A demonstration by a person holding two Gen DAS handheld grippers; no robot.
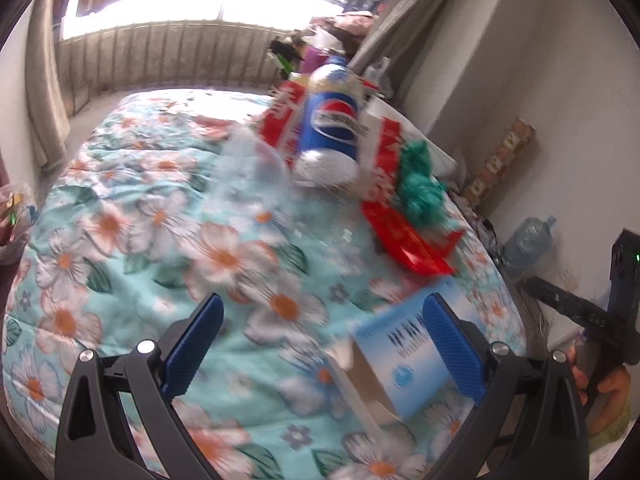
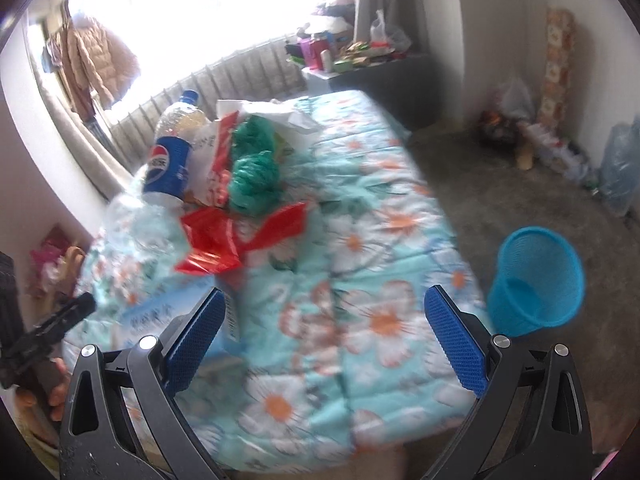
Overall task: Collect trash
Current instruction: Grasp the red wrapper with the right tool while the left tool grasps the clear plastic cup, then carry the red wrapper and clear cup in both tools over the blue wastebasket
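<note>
Trash lies on a bed with a floral quilt (image 1: 120, 216) (image 2: 380, 248). A Pepsi bottle (image 1: 332, 124) (image 2: 168, 160) rests on a red-and-white bag (image 1: 384, 148) (image 2: 218, 152), beside a green crumpled bag (image 1: 420, 184) (image 2: 254, 176), a red wrapper (image 1: 408, 240) (image 2: 232, 240) and a clear crushed bottle (image 1: 256, 164) (image 2: 136, 220). A light blue carton (image 1: 400, 360) (image 2: 160, 312) lies nearest. My left gripper (image 1: 322, 344) is open over the quilt, its right finger in front of the carton. My right gripper (image 2: 322, 340) is open above the quilt, holding nothing. A blue mesh bin (image 2: 536, 280) stands on the floor to the right of the bed.
A window with a railing (image 1: 180, 52) runs behind the bed. A cluttered table (image 2: 360, 64) stands at the far end. Bags and a large water jug (image 1: 528, 240) (image 2: 620, 164) line the wall. The other hand-held gripper (image 1: 600, 316) (image 2: 48, 332) shows at each view's edge.
</note>
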